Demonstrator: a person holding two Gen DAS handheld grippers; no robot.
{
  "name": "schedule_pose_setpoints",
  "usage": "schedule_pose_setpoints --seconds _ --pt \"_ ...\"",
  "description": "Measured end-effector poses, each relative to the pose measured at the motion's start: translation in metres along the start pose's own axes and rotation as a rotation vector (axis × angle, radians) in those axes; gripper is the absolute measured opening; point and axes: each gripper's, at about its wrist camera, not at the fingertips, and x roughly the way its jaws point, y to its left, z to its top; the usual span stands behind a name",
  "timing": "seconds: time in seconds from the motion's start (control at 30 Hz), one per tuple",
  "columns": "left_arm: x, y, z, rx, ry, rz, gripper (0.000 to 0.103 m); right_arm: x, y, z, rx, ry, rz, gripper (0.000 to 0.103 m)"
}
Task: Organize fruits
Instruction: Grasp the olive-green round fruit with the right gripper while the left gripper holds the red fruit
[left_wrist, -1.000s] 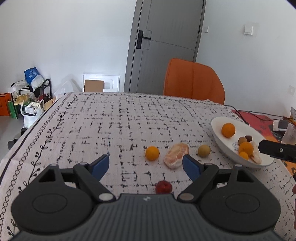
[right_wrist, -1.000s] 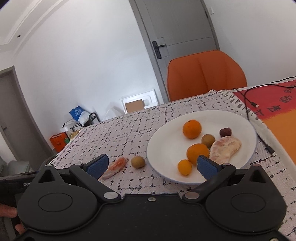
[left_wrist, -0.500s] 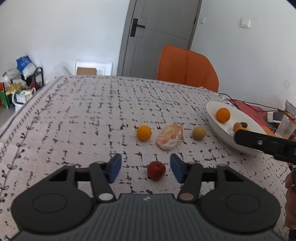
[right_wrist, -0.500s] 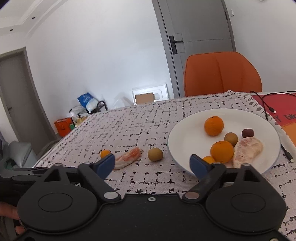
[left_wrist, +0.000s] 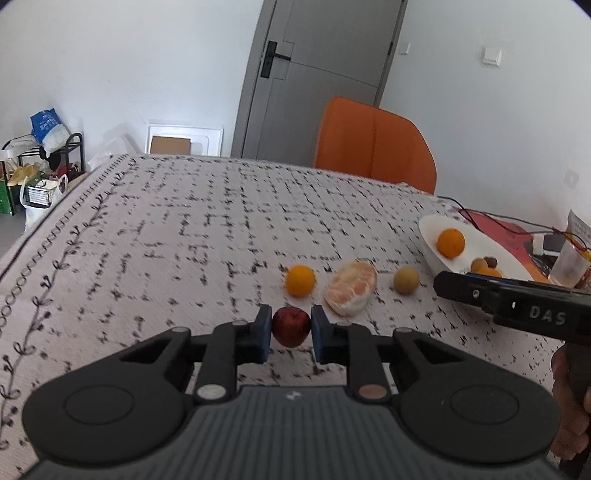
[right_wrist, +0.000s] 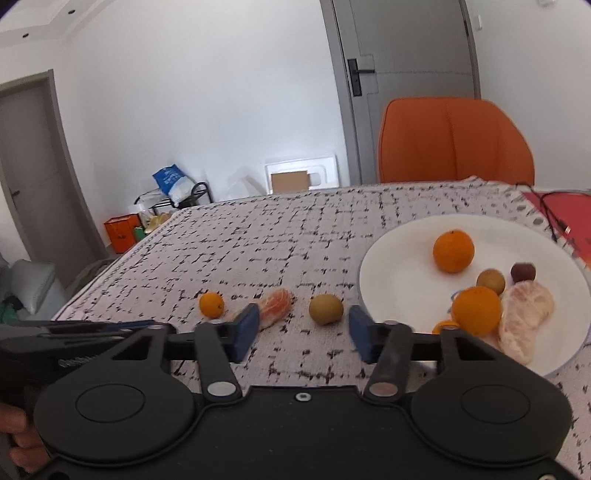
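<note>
On the patterned tablecloth (left_wrist: 184, 229), only my left view shows my left gripper (left_wrist: 291, 328) pinching the red fruit (left_wrist: 291, 327), while my right gripper (right_wrist: 301, 329) hangs spread short of the brown fruit (right_wrist: 325, 309).

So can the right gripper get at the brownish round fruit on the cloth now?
Probably yes: the right gripper is open, the brownish round fruit lies just ahead between its jaws, and nothing blocks it.
</note>
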Motion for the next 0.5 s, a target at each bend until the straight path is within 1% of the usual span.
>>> schedule_pose_setpoints --seconds 0.07,0.2,0.5 --pt "-0.002 0.005 0.002 -0.011 -0.009 0.004 0.021 0.005 0.003 0.001 -0.011 0.006 -0.019 0.039" --pt "-0.006 0.016 0.005 -0.030 -0.024 0.009 0.021 0.013 0.007 0.003 -0.034 0.020 -0.053 0.039" --pt "-0.009 0.036 0.008 -0.062 -0.035 0.018 0.021 0.027 0.013 0.005 -0.063 0.038 -0.086 0.039"
